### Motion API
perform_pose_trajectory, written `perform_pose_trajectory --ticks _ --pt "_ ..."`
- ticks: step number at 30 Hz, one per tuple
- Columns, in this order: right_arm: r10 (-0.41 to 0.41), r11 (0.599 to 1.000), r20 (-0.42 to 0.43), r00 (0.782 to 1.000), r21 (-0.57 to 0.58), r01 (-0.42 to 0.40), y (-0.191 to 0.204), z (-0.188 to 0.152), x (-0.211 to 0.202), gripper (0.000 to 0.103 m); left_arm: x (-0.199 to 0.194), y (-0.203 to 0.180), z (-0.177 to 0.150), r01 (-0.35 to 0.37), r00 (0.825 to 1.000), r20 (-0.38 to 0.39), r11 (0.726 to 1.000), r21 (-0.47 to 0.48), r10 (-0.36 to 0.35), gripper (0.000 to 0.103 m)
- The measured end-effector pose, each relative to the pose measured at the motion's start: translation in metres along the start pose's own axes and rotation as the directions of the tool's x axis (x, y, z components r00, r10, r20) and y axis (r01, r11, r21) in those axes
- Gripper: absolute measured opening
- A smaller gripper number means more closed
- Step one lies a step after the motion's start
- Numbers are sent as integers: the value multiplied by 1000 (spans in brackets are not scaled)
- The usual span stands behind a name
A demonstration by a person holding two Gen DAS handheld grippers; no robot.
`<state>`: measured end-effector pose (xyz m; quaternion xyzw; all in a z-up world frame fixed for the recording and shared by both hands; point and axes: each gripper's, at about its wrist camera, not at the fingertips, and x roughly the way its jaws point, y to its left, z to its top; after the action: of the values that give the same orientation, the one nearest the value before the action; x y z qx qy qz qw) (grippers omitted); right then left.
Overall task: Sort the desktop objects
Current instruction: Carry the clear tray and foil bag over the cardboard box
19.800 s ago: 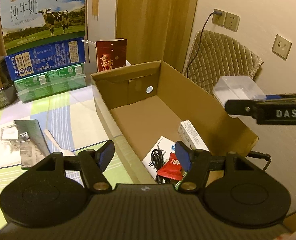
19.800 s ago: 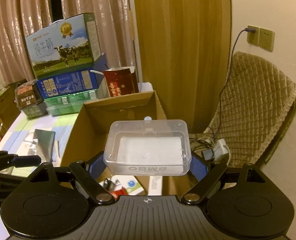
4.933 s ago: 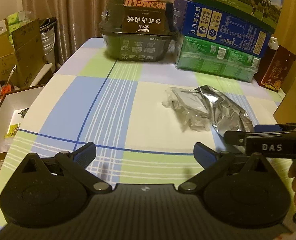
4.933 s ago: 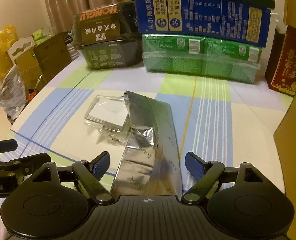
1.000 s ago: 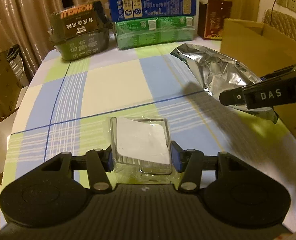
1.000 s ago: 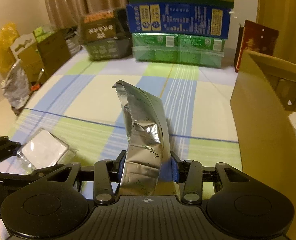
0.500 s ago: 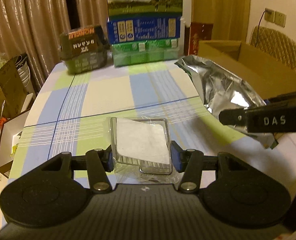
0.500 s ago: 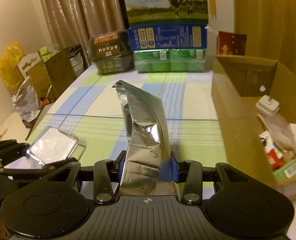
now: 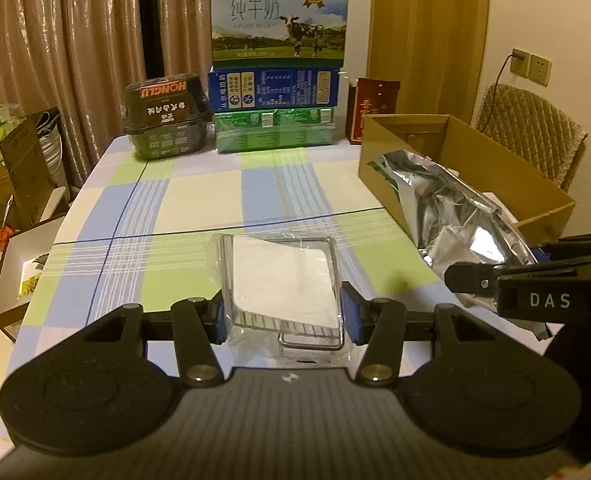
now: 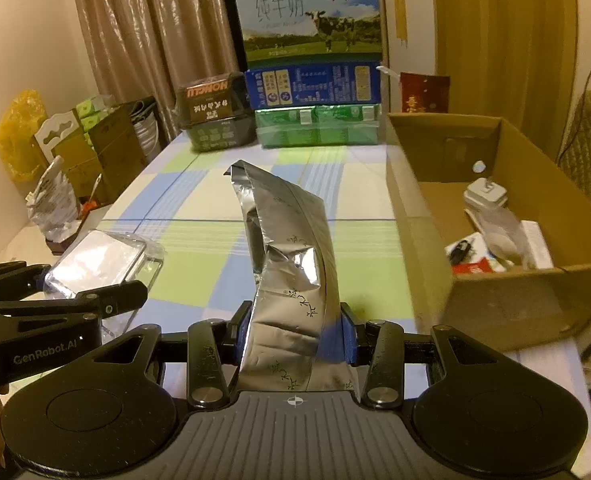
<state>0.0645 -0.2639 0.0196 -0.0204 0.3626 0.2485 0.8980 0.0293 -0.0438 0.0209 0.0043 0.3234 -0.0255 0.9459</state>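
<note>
My left gripper (image 9: 281,318) is shut on a clear plastic box (image 9: 281,280) wrapped in film, held above the checked tablecloth (image 9: 183,208). In the right wrist view the same clear plastic box (image 10: 99,258) shows at the left, in the left gripper (image 10: 55,292). My right gripper (image 10: 293,334) is shut on a crumpled silver foil bag (image 10: 289,248) that stands up between the fingers. From the left wrist view the foil bag (image 9: 451,212) hangs in front of the open cardboard box (image 9: 531,184). The cardboard box (image 10: 507,296) holds several small items.
Stacked milk cartons (image 9: 279,64), a dark food container (image 9: 165,116) and a red box (image 9: 373,108) line the table's far edge. Cardboard boxes and bags (image 10: 75,148) crowd the floor on the left. A quilted chair (image 9: 531,128) stands behind the cardboard box.
Both grippers have risen and pulled back from the table, each carrying its item. The cardboard box and its contents now show more fully on the right.
</note>
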Motion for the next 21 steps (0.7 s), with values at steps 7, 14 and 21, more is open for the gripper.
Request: perform_pose_trajectory --ticks 7,14,21 --pt "-24 1000 28 999 17 23 -12 -9 -33 40 -16 -30 -1 29 1000 12 999 23 -29 47" --pt "-69 997 63 996 46 66 -39 -13 -67 40 -25 -63 4 66 998 20 997 51 -67 47" --pt "-137 987 90 986 96 129 -75 -14 -94 40 -26 -101 16 107 993 32 990 92 -111 47"
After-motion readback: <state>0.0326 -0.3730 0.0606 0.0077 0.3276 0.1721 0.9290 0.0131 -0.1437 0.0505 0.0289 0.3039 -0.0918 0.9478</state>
